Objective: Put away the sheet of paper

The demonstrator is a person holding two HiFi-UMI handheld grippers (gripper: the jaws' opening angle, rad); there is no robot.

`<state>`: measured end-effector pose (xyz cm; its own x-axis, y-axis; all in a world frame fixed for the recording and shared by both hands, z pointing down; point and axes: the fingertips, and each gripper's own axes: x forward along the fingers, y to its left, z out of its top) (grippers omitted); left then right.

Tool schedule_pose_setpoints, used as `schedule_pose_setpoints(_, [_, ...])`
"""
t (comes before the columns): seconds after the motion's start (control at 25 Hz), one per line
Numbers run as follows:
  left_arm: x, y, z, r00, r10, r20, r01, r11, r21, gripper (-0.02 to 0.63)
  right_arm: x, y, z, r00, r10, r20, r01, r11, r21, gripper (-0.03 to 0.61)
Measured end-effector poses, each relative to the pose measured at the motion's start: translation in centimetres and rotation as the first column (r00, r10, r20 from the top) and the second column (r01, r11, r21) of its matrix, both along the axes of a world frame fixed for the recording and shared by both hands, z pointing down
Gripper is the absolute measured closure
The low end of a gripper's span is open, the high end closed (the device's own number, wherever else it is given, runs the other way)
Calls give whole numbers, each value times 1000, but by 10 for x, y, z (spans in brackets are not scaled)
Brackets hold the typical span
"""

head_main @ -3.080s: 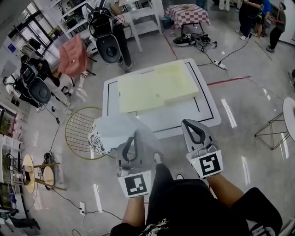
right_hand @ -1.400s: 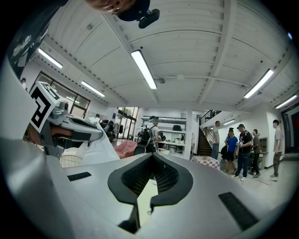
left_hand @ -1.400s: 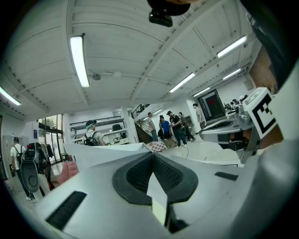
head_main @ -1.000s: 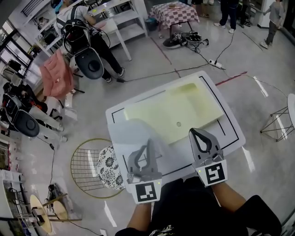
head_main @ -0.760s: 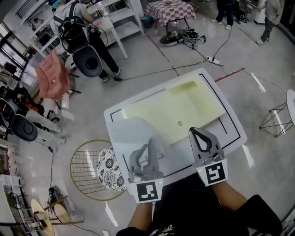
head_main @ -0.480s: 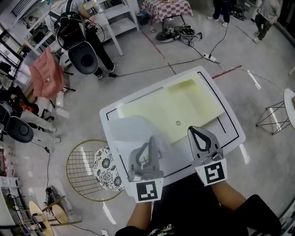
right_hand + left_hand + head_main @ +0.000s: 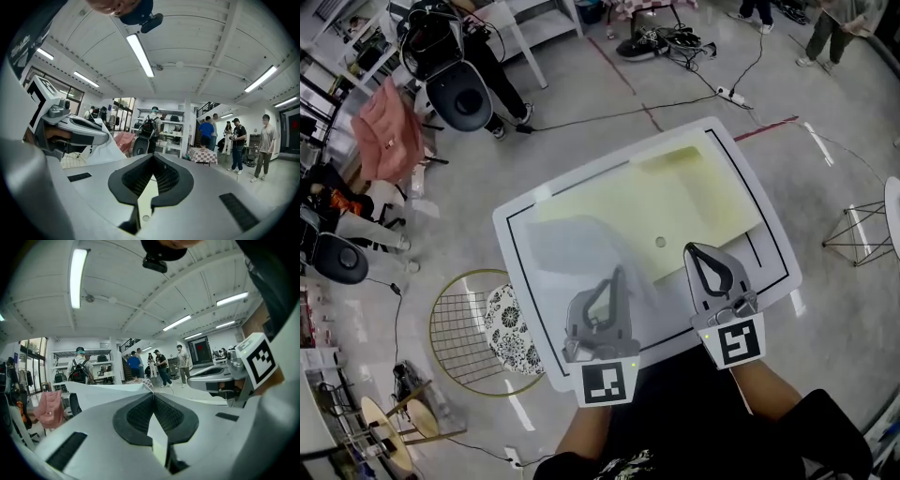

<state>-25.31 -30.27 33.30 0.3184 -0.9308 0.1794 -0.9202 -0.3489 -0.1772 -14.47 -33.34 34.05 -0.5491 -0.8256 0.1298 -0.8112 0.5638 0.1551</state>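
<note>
Left gripper (image 7: 617,275) pinches sheet of paper (image 7: 577,251) by one edge, right gripper (image 7: 694,251) closed on nothing; limp sheet, mid-frame over table (image 7: 771,242), may slip or crease.

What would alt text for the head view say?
From above: the left gripper pinches a sheet over a white table with a yellow pad. The right gripper, shut and empty, hovers beside it.
</note>
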Motion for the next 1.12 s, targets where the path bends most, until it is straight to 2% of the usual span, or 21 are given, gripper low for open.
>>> schedule_pose_setpoints(0.24, [23, -8, 12, 1000, 27, -3, -27, 999, -27, 612, 5, -12, 10, 1000, -21, -2, 21, 1000, -17, 580])
schedule_pose_setpoints(0.4, [29, -9, 26, 999, 13, -31, -15, 997, -75, 611, 5, -19, 19, 999, -43, -7, 42, 998, -43, 580])
schedule_pose_setpoints(0.8, [19, 0, 76, 998, -66, -25, 59, 976, -208, 612, -8, -25, 48, 992, -123, -5, 122, 987, -101, 579])
schedule_pose_setpoints(1.12, [-10, 16, 101, 992, -128, 9, 125, 951, -284, 612, -32, -17, 71, 982, -189, -6, 185, 970, -160, 580])
